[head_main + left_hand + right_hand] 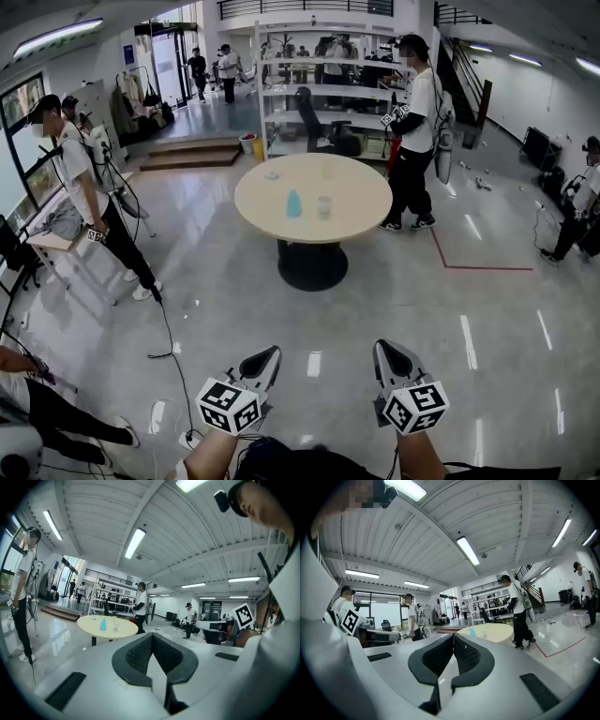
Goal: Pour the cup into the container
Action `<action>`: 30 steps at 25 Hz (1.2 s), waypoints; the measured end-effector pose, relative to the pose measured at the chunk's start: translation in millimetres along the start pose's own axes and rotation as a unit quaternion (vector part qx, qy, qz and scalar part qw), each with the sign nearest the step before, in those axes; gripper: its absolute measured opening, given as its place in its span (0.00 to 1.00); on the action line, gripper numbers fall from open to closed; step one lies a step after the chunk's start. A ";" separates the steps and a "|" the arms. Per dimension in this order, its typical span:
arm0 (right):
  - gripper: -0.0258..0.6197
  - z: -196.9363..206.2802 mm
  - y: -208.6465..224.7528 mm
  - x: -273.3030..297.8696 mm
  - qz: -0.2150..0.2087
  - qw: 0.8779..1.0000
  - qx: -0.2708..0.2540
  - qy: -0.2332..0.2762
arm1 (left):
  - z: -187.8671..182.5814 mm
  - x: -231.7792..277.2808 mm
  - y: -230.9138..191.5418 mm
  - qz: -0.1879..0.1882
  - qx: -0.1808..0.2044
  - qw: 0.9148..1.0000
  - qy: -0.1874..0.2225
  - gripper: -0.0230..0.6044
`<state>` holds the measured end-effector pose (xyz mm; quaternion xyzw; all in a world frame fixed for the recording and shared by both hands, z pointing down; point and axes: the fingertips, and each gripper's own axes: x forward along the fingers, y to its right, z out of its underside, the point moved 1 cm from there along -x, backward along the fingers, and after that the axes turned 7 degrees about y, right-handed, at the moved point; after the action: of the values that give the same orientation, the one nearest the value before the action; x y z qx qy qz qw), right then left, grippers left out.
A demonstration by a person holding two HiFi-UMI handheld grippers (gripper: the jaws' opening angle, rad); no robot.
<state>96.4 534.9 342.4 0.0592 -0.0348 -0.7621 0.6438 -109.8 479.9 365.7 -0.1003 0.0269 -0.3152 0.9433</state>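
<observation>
Between the jaws, found nothing: left gripper (pixel 153 641) shut pad to pad and empty, right gripper (pixel 453 640) likewise closed on air. Held both low and roughly level ahead of the body, probably a plain carrying pose (no reach begun). Kept well apart from the table (pixel 361 192), across open floor (pixel 309 309), so judged the pour not yet started. Near the table's middle, made out the blue cup (pixel 293 203) just beside the clear container (pixel 324 207), both upright. Appeared small and hazy at this range; could not tell contents.
</observation>
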 end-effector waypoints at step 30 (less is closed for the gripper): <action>0.04 5.1 107.9 340.6 0.000 0.999 -0.027 -0.020 | -31.5 259.8 -232.7 0.030 -0.018 0.999 -0.009 0.02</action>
<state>145.3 180.9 345.9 0.0261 -0.0273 -0.7638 0.6444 -42.7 136.8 386.1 -0.1196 0.0269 -0.2853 0.9506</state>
